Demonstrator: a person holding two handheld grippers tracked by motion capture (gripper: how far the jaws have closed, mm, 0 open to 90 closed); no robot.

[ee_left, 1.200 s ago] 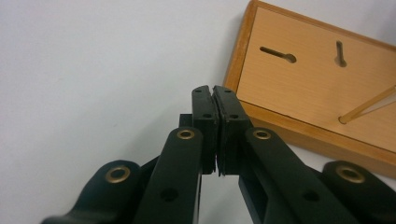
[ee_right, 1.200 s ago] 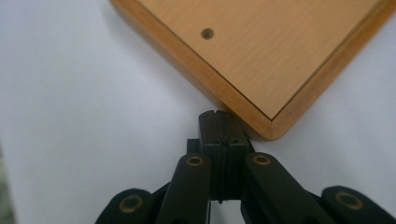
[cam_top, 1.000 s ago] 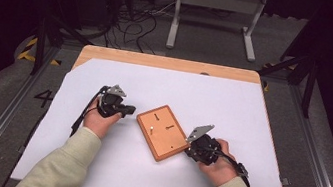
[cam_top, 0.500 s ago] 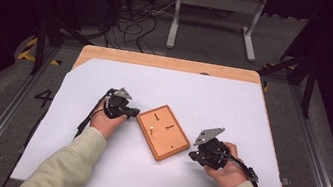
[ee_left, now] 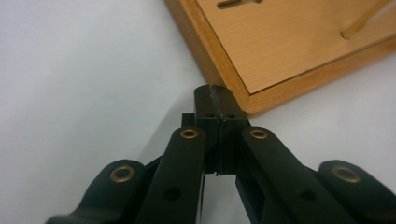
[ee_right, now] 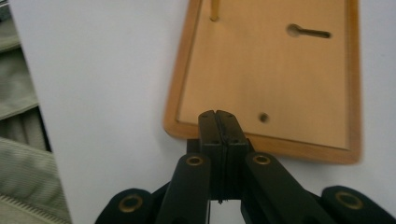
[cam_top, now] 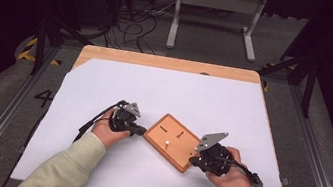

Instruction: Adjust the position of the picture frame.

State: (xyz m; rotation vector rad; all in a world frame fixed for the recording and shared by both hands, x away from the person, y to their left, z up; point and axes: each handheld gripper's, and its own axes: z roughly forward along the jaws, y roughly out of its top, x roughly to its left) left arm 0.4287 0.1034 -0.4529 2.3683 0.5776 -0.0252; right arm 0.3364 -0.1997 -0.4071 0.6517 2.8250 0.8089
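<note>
A wooden board [cam_top: 174,141] is laid flat on the table [cam_top: 106,79], near the front edge, approx. mid-width. The left gripper [cam_top: 140,131] is placed at the board's left corner, the right gripper [cam_top: 196,160] at its front-right edge. A peg [cam_top: 165,143] is stood upright in the board; a slot [cam_top: 179,135] is cut just behind it.

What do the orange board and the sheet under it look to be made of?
The board looks like wood, smooth and probably varnished: fine grain and a raised rim in the gripper views. The white sheet looks like matte paper or thin plastic, which one unclear; it lies flat with a clipped corner.
</note>
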